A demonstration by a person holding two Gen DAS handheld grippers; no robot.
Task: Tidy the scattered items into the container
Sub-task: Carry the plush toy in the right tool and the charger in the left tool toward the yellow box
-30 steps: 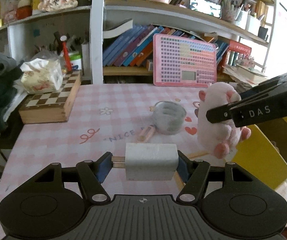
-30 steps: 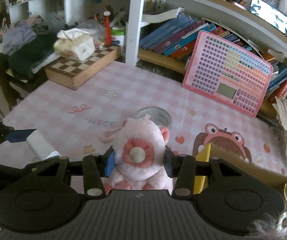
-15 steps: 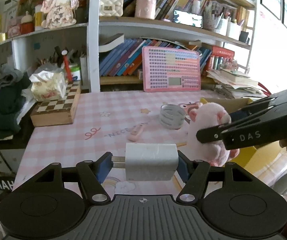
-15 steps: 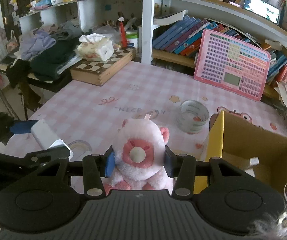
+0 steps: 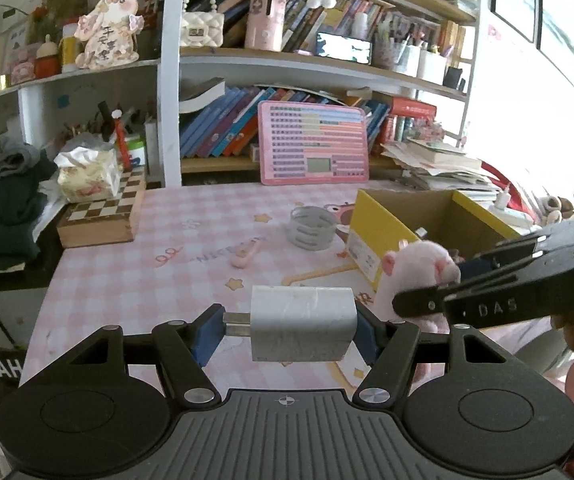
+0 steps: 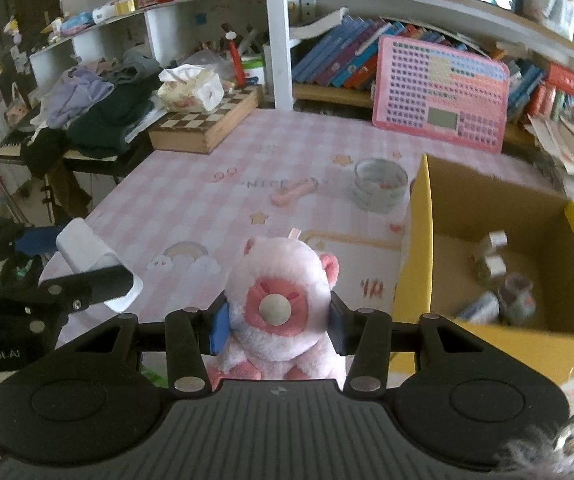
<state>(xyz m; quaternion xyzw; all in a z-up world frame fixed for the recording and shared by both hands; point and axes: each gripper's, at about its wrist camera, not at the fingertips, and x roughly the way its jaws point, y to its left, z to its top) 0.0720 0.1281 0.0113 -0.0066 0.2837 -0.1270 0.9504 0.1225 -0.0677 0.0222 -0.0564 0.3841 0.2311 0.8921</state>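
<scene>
My left gripper [image 5: 287, 326] is shut on a white plug-in charger [image 5: 302, 325], held above the near edge of the pink checked table [image 5: 159, 256]. My right gripper [image 6: 279, 322] is shut on a pink plush toy [image 6: 283, 300]; the plush [image 5: 417, 276] also shows at the right of the left wrist view. An open yellow cardboard box [image 6: 419, 216] stands to the right of the plush, with a few small items on its floor. The charger [image 6: 87, 254] and the left gripper [image 6: 87, 268] appear at the left of the right wrist view.
A grey tape roll [image 5: 312, 227] and a small pink stick-shaped item [image 5: 246, 254] lie on the table. A chessboard box [image 5: 105, 216] with a tissue pack sits far left, a pink tablet toy [image 5: 314, 144] leans on the bookshelf, clothes pile at left.
Both grippers have pulled back from the table with their loads still held. The yellow box has come into fuller view on the right, and the tape roll and pink item look farther away.
</scene>
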